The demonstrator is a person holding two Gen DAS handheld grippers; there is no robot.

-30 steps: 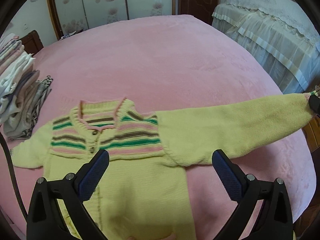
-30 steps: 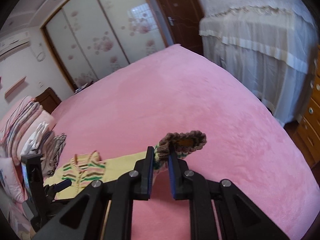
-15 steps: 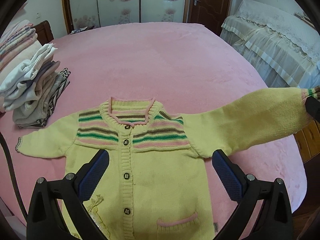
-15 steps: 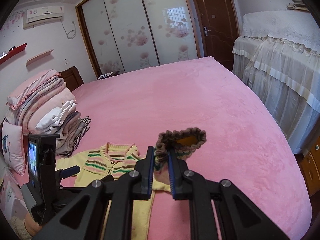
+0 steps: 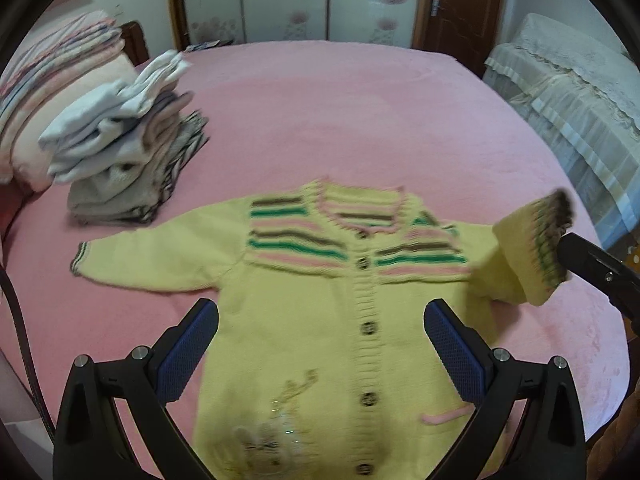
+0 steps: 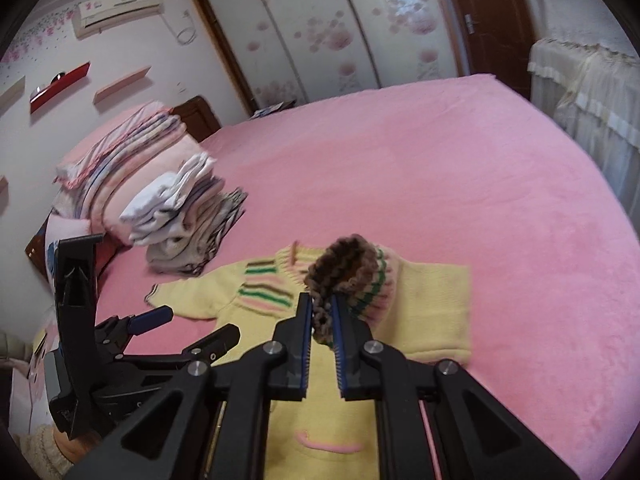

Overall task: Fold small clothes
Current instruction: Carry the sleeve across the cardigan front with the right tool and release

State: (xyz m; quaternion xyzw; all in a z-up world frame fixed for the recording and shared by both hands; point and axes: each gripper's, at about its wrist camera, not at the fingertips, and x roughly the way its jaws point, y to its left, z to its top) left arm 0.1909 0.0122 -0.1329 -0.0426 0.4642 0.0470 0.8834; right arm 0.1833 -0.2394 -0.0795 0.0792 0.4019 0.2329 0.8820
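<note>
From the left wrist we saw the yellow cardigan (image 5: 320, 320) lying front-up and buttoned on the pink bed (image 5: 360, 120), one sleeve flat toward the stack of folded clothes (image 5: 128, 152). Our left tongs (image 5: 320, 344) stood wide above its body, holding nothing. At the right edge the other sleeve's cuff (image 5: 540, 248) was lifted over the chest, though blur left its fold line unclear.

From the right wrist our right tongs (image 6: 322, 320) were closing on that brown-edged cuff (image 6: 340, 268), the knit pinched between the pads. We judged the cardigan light, soft and stretchy, likely to sag and drag rather than slide; the thick ribbed cuffs, hem and shoulder seams seemed the surest places to hold
</note>
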